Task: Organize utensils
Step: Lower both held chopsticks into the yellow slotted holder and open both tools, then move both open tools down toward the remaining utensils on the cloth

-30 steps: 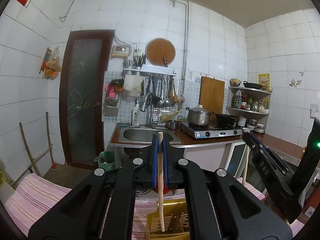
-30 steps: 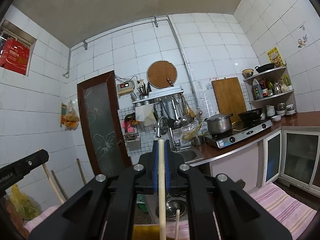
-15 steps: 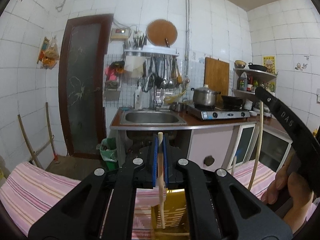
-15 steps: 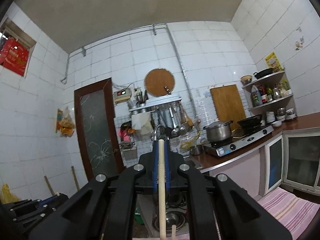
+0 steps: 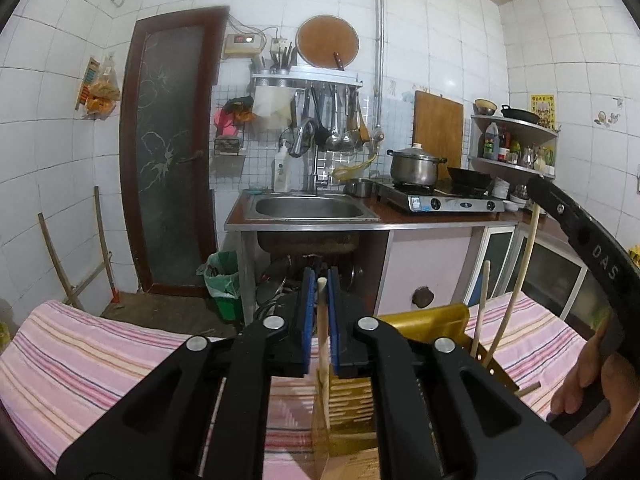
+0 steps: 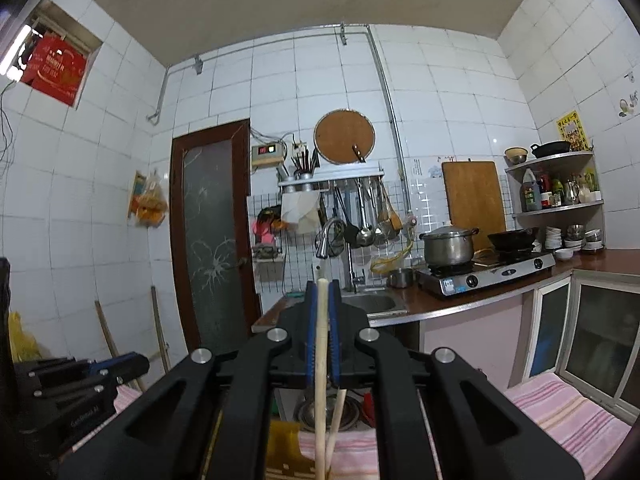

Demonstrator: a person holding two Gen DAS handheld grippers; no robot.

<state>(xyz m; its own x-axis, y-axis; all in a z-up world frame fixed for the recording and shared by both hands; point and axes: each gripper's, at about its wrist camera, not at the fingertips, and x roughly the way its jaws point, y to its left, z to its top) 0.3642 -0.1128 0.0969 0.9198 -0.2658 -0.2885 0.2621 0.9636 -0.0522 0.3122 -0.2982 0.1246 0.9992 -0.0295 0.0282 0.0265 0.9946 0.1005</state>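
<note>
My left gripper (image 5: 321, 284) is shut on a wooden chopstick (image 5: 322, 332) whose lower end stands inside a yellow slotted utensil holder (image 5: 352, 400) on the pink striped cloth. My right gripper (image 6: 322, 286) is shut on another wooden chopstick (image 6: 321, 380); in the left wrist view it (image 5: 516, 280) reaches down into the holder's right side. A third chopstick (image 5: 480, 308) stands in the holder; it also shows in the right wrist view (image 6: 335, 424). The left gripper's body (image 6: 80, 384) shows at lower left in the right wrist view.
The pink striped cloth (image 5: 92, 356) covers the table. Behind it are a steel sink (image 5: 308, 208), a gas stove with a pot (image 5: 416, 164), hanging ladles (image 5: 336, 120), a dark door (image 5: 168, 148) and a green bin (image 5: 222, 284).
The left gripper has lowered and tilted down, sinking its chopstick deeper into the yellow holder. The right gripper has tilted up, and its chopstick now stands in the holder.
</note>
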